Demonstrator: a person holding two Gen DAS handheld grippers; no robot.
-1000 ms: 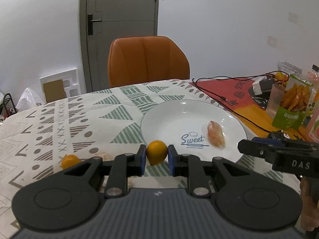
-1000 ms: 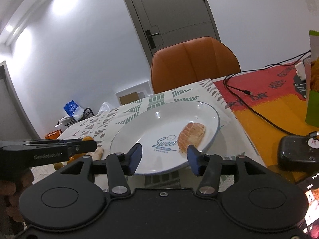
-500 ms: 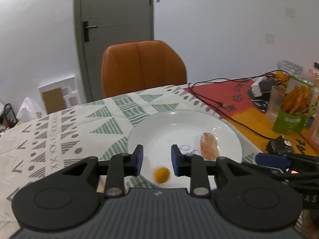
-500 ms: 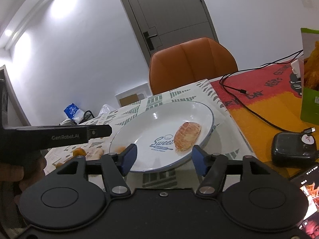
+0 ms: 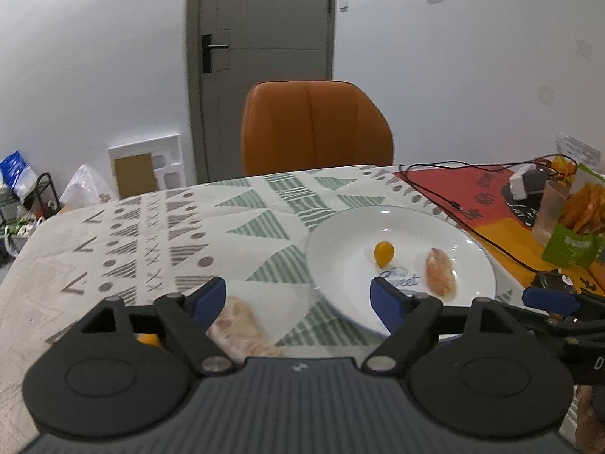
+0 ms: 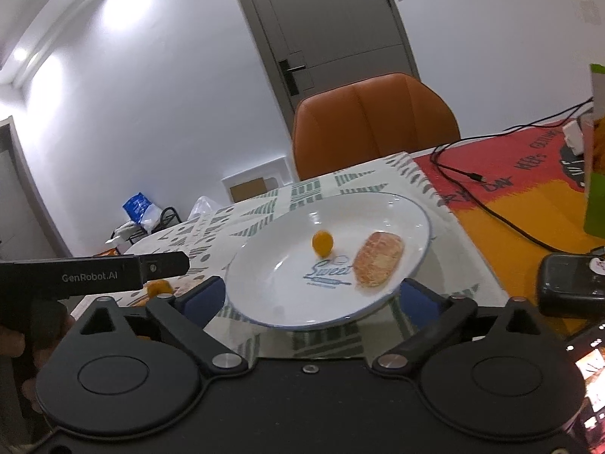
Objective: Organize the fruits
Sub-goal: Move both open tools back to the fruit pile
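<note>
a: how far along is the fruit sorting?

b: roughly half, i'd judge. the white plate holds two pieces: a small round orange fruit near its middle and a peeled citrus segment just to the right of it, the two apart from each other.

a: and off the plate?

b: two more on the patterned tablecloth, both at the near left. a second peeled segment lies just beside the left gripper's left finger, and a second small orange fruit peeks out behind that finger's linkage, mostly hidden. the right wrist view also shows an orange fruit past the plate's left rim.

a: so the count?

b: two small orange fruits, two peeled segments, one plate. one of each on, one of each off, as far as i can see.

a: what are the claws doing?

b: both spread wide with nothing between the jaws. the left one hovers over the gap between the loose segment and the plate rim. the right gripper sits low at the plate's near edge, its fingers straddling the rim from below in its own view.

a: next move?

b: likely the left one, since both leftover pieces lie on its side. the segment looks soft, so a gentle close would suit it; the round one could roll.
</note>
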